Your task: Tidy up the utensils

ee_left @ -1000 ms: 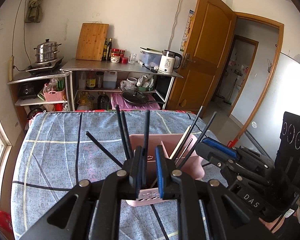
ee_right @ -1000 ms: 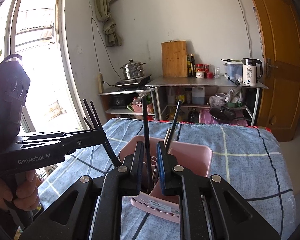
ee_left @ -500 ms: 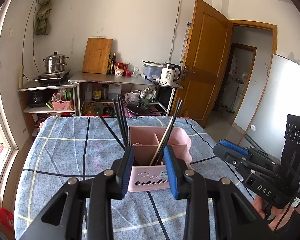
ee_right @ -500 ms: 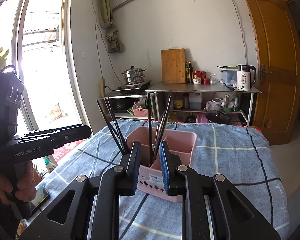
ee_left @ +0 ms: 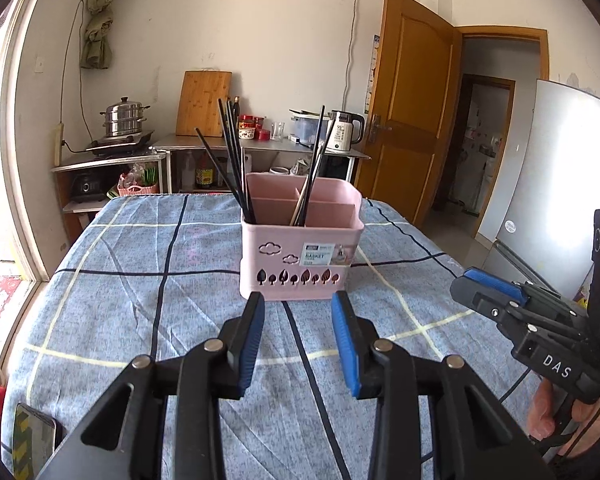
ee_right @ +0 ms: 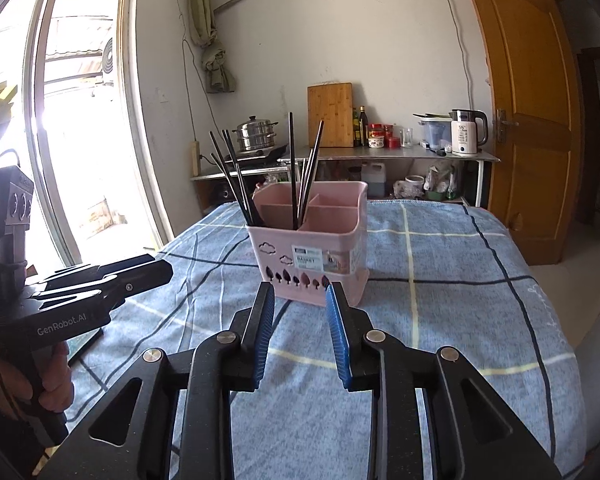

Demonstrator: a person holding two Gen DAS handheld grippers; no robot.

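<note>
A pink divided utensil basket (ee_left: 300,248) (ee_right: 308,256) stands upright on the blue checked tablecloth. Several black chopsticks (ee_left: 232,160) (ee_right: 236,176) lean in its left compartment, and more chopsticks (ee_left: 312,168) (ee_right: 306,176) stand near the middle divider. My left gripper (ee_left: 297,300) sits just short of the basket's front wall, open, with nothing between its blue pads. My right gripper (ee_right: 300,292) is also just in front of the basket; its jaws are opening and hold nothing. Each gripper shows from the side in the other's view: right gripper (ee_left: 484,284), left gripper (ee_right: 156,270).
The cloth-covered table (ee_left: 140,280) stretches around the basket. A phone (ee_left: 32,440) lies at the near left corner. Behind stand a metal shelf (ee_left: 260,146) with kettle, jars and cutting board, a steamer pot (ee_left: 122,118), a wooden door (ee_left: 408,120) and a fridge (ee_left: 560,168).
Both grippers let go of the black chopsticks they held over the basket, opened wider and drew back and down; the chopsticks now stand in the basket.
</note>
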